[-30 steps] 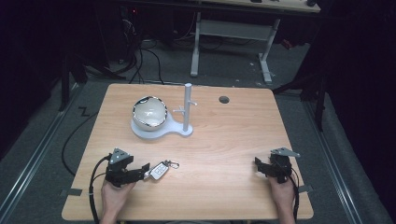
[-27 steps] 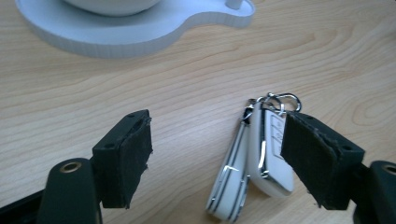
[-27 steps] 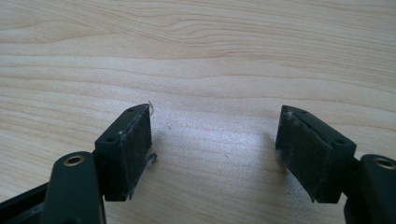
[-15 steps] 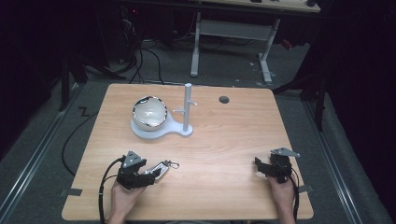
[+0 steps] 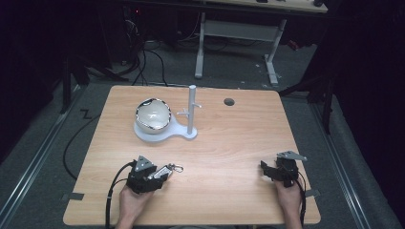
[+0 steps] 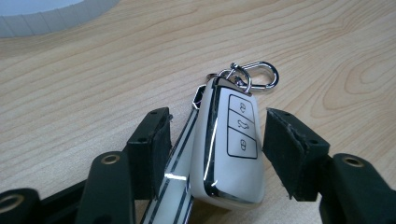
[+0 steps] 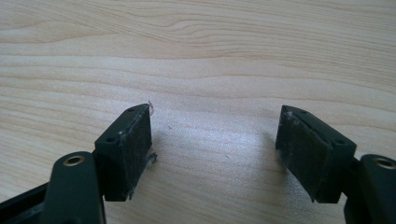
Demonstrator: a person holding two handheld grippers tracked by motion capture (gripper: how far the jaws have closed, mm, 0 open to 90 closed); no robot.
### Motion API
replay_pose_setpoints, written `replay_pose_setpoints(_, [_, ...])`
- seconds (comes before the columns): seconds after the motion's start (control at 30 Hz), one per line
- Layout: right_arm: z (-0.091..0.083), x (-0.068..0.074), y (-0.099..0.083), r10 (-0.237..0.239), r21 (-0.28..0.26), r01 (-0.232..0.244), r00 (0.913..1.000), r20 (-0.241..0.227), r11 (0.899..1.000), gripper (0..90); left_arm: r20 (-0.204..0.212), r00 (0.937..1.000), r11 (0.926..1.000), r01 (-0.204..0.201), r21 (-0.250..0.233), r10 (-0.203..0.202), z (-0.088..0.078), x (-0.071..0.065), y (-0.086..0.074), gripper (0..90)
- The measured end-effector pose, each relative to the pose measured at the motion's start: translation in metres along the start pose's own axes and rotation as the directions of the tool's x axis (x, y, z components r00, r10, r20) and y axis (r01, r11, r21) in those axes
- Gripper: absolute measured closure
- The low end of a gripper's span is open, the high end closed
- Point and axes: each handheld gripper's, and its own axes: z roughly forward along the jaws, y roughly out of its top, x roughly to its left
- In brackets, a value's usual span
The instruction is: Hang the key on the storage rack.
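A white car key fob (image 6: 233, 154) with three buttons and a silver clip (image 6: 261, 74) lies on the wooden table (image 5: 229, 152), a striped white strap (image 6: 175, 186) beside it. My left gripper (image 6: 212, 140) is open, one jaw on each side of the fob with a small gap showing on either side. From above, the left gripper (image 5: 160, 175) sits at the table's front left with the fob (image 5: 165, 170) between its tips. My right gripper (image 5: 266, 170) rests open at the front right, and bare wood lies between the right gripper's jaws (image 7: 215, 140).
A white stand (image 5: 192, 112) with a post and short pegs rises from a flat white base (image 5: 184, 134) at the back left centre. A shiny rounded bowl (image 5: 153, 115) sits on that base. A round hole (image 5: 229, 101) lies near the table's far edge.
My left gripper has slid to the right until its jaws stand on both sides of the key fob. The fob and the right gripper have stayed in place.
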Motion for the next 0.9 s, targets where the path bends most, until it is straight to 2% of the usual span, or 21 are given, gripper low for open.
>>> replay_pose_setpoints(0.17, [0.0, 0.0, 0.0, 0.0, 0.0, 0.0, 1.0, 0.0, 1.0, 27.1, -0.006, 1.0, 1.0, 0.007, -0.003, -0.007, 0.0038, 0.0009, -0.004, 45.5])
replay_pose_setpoints(0.2, [0.0, 0.0, 0.0, 0.0, 0.0, 0.0, 1.0, 0.0, 1.0, 27.1, -0.01, 0.9999, 1.0, 0.002, -0.003, -0.002, 0.0035, 0.0011, -0.0043, 49.2])
replay_pose_setpoints(0.4, [0.0, 0.0, 0.0, 0.0, 0.0, 0.0, 1.0, 0.0, 1.0, 27.1, -0.024, 0.9997, 0.9999, 0.001, -0.01, -0.001, 0.0026, 0.0033, -0.0055, 58.1])
replay_pose_setpoints(0.53, [0.0, 0.0, 0.0, 0.0, 0.0, 0.0, 1.0, 0.0, 1.0, 27.1, -0.028, 0.9995, 0.9998, -0.015, -0.013, 0.015, 0.0028, 0.0019, -0.0058, 59.6])
replay_pose_setpoints(0.9, [0.0, 0.0, 0.0, 0.0, 0.0, 0.0, 1.0, 0.0, 1.0, 27.2, -0.006, 0.9998, 0.9994, -0.017, -0.03, 0.017, -0.0028, 0.001, -0.0019, 60.5])
